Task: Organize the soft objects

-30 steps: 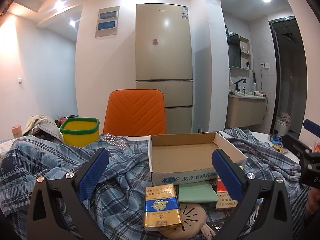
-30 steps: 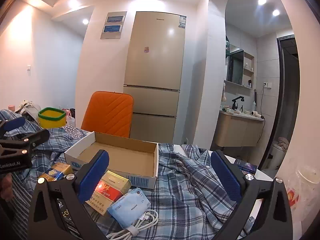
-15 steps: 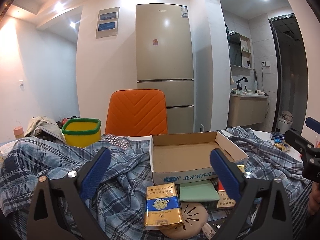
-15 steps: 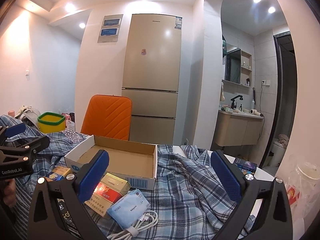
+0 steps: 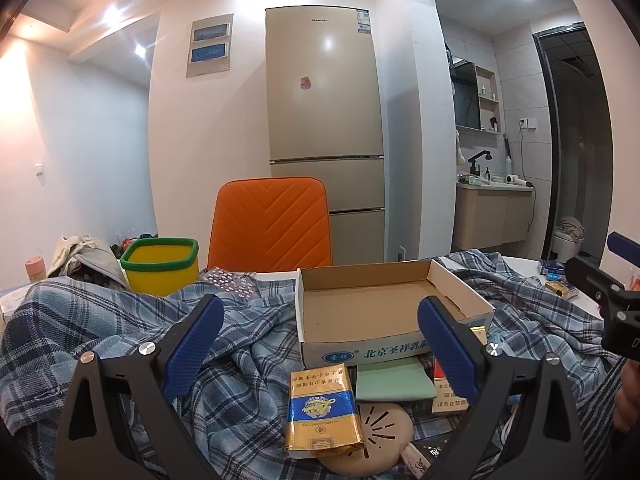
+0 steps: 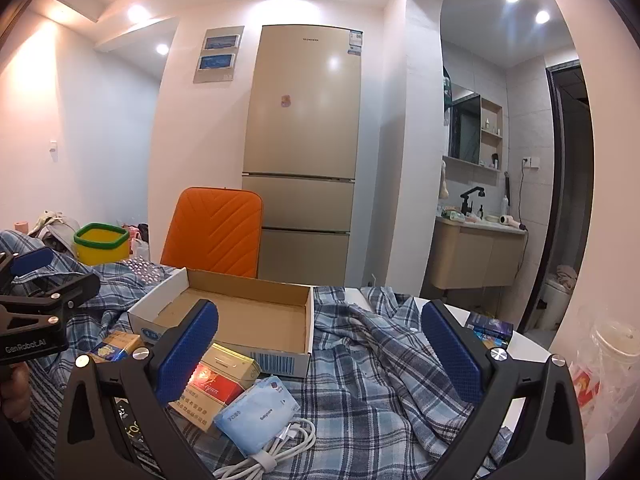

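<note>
So the plaid shirt is rumpled all over the worktop, spreading under and past both sets of jaws, nothing gripping it. The left gripper has its jaws wide apart and empty, and so does the right gripper. Sitting on the cloth just beyond both is an open cardboard box, nothing in it.

From the left wrist view you get a gold and blue packet right between the jaws, lying over a round beige disc, plus a green pad tucked against the box front. The right view doesn't show the disc or pad, but it does show a light blue pouch and a coiled white cable between its jaws, with a red and gold carton by the left-hand jaw. Further back there's a yellow bin and an orange chair.
</note>
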{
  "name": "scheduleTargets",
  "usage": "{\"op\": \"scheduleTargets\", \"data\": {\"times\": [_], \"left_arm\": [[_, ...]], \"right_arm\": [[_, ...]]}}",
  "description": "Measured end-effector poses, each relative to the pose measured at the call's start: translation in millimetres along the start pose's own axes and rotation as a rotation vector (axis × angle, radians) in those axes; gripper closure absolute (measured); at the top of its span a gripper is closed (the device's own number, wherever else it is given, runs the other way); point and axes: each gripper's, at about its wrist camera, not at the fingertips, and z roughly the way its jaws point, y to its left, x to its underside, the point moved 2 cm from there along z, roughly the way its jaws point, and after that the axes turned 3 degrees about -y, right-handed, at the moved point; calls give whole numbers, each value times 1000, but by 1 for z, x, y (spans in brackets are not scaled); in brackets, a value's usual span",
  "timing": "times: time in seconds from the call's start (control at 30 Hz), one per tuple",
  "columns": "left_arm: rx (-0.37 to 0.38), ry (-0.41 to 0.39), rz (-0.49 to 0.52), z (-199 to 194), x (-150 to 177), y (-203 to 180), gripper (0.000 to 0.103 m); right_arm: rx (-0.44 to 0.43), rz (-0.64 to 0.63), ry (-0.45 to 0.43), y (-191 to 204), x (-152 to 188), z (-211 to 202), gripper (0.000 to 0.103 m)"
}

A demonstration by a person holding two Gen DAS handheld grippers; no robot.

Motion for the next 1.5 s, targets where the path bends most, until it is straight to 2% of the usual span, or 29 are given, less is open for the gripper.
{"op": "scheduleTargets", "data": {"times": [0.23, 1.5], "left_arm": [[-4, -10, 9, -2, 0, -2, 1], [10, 4, 28, -2, 0, -7, 1]], "right_arm": [[-20, -2, 15, 3, 2, 1, 0], [-15, -5, 10, 5, 3, 1, 0]]}}
